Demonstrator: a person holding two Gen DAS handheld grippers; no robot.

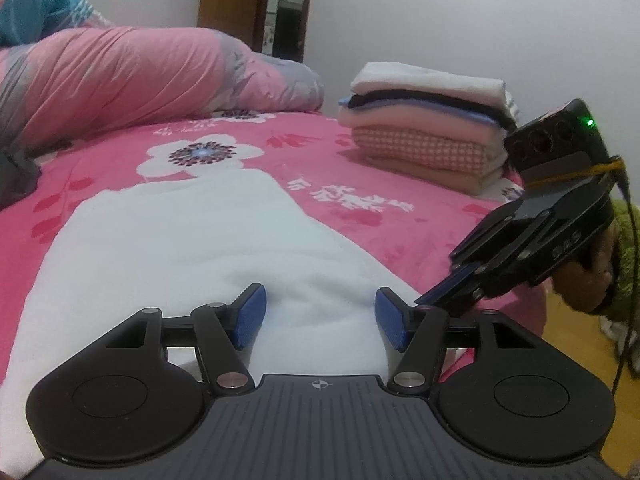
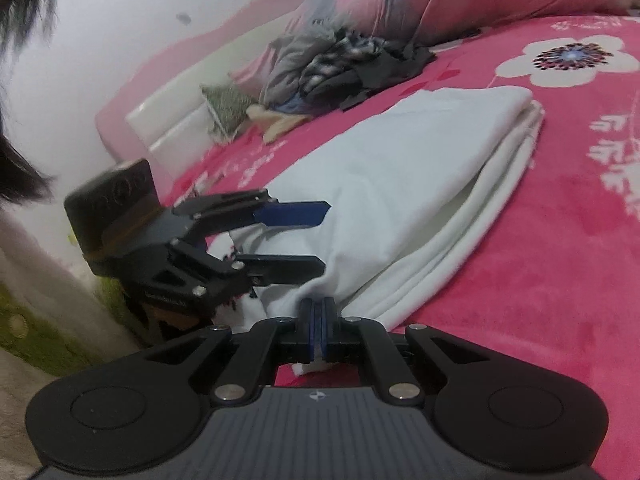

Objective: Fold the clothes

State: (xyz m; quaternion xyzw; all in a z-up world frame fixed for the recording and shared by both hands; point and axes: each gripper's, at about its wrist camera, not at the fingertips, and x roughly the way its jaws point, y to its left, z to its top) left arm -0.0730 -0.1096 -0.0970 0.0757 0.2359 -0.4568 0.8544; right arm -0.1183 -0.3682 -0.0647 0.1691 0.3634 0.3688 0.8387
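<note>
A white garment lies folded lengthwise on the pink flowered bedsheet, its layered edges showing on the right in the right wrist view. My left gripper is open, its blue pads standing apart on either side of a raised fold at the garment's near end. In the right wrist view the left gripper straddles that near corner. My right gripper is shut on the garment's near edge, with white cloth pinched between the pads. From the left wrist it appears at the right, low by the cloth.
A stack of folded clothes stands at the bed's far right. A pink and grey duvet lies along the back. A heap of unfolded dark clothes sits near the headboard. The wooden floor shows past the bed's edge.
</note>
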